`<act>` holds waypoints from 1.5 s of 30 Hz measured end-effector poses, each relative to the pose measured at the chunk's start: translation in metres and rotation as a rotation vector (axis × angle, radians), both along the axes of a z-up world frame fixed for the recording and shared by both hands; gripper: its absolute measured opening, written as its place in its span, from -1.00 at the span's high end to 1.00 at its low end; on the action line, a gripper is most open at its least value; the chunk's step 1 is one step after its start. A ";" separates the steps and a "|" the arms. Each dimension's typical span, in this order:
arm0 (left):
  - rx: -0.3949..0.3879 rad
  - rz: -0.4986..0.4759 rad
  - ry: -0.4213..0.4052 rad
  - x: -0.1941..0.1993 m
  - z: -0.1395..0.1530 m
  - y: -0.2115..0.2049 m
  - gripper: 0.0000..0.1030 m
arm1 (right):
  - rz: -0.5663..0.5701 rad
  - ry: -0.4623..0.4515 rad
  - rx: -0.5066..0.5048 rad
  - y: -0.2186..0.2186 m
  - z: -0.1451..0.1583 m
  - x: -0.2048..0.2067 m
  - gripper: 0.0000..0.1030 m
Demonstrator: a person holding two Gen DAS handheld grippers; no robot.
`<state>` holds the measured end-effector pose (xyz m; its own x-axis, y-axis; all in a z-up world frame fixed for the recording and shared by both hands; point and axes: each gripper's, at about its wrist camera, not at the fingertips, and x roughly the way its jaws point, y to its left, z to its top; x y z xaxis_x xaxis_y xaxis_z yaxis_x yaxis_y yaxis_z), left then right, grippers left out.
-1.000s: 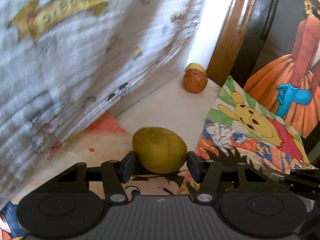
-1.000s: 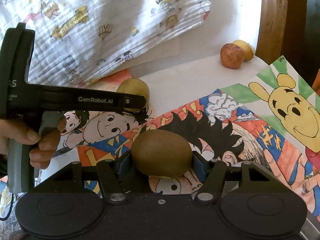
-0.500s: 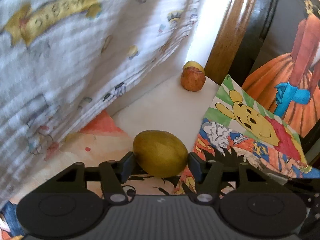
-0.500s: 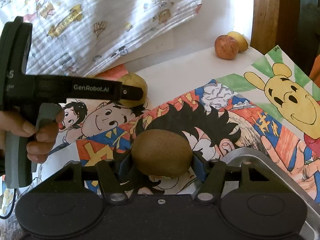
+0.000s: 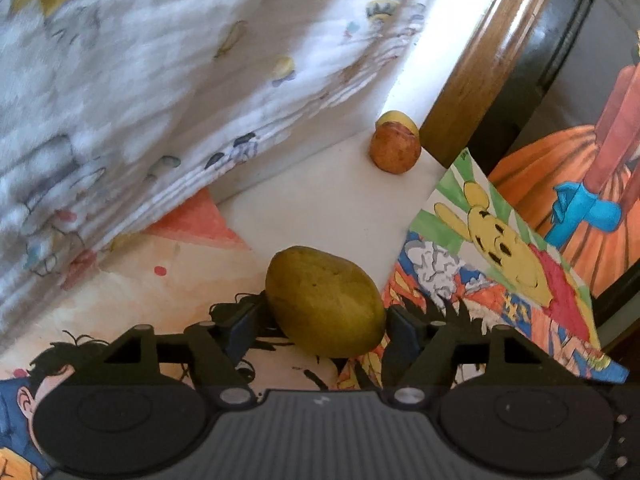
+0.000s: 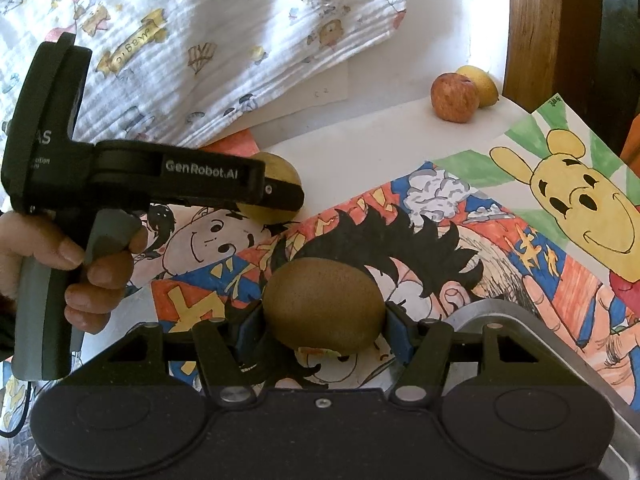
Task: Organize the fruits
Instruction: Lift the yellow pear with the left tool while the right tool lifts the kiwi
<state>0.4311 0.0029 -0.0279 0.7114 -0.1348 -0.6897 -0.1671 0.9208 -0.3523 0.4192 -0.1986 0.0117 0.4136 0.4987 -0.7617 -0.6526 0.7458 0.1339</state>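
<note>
**Two round fruits in two narrow grips — either could roll free**

The left gripper [image 5: 324, 316] has its jaws closed partway onto a smooth, yellow-green oval fruit [image 5: 325, 302]; the pads meet it low on its flanks, at 9 and 3 o'clock, so most of the body bulges above the contact line; a tilt of the wrist could pivot it out. The right gripper [image 6: 322, 320] clamps a fuzzy brown kiwi [image 6: 323, 304] the same way — pads at its widest points, little margin either side.

A red apple [image 6: 455, 97] and a yellow fruit [image 6: 480, 84] touching behind it sit at 1 o'clock in the right wrist view, near the wooden post [image 6: 532, 28]; they remain to be gathered.

A curved grey metal rim [image 6: 516, 316] shows at 4 o'clock beside the right gripper; it may be the tray for the fruit, though too little shows to be sure; releasing from a height would let the kiwi bounce or bruise. The coloured cartoon drawings [image 6: 460, 232] lie loose on the table; a dragged fingertip could shift them; the two grippers are near enough to knock together.
</note>
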 end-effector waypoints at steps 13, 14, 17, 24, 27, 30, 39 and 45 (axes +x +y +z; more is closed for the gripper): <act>0.007 0.033 0.007 0.010 -0.002 -0.003 -0.33 | 0.001 -0.014 -0.001 0.002 -0.001 0.000 -0.27; 0.005 0.030 0.004 0.010 -0.002 -0.004 -0.33 | 0.002 -0.014 0.000 0.002 -0.001 0.001 -0.27; 0.019 0.025 -0.002 0.009 -0.003 -0.007 -0.32 | 0.004 -0.003 0.004 0.003 -0.002 0.002 -0.27; 0.028 0.013 -0.015 0.007 -0.003 -0.007 -0.30 | 0.016 0.015 0.000 0.007 -0.007 0.002 -0.27; 0.036 0.007 -0.022 0.006 -0.003 -0.008 -0.29 | 0.014 0.019 0.005 0.006 -0.007 0.003 -0.27; 0.042 0.001 -0.020 0.005 -0.002 -0.008 -0.28 | 0.017 0.014 0.002 0.006 -0.007 0.003 -0.25; 0.005 -0.009 -0.009 -0.002 -0.001 -0.005 -0.28 | -0.002 0.022 0.017 0.002 -0.004 0.003 -0.23; -0.020 -0.015 -0.030 -0.011 0.001 -0.008 -0.27 | -0.029 0.012 0.030 -0.010 0.003 0.000 -0.23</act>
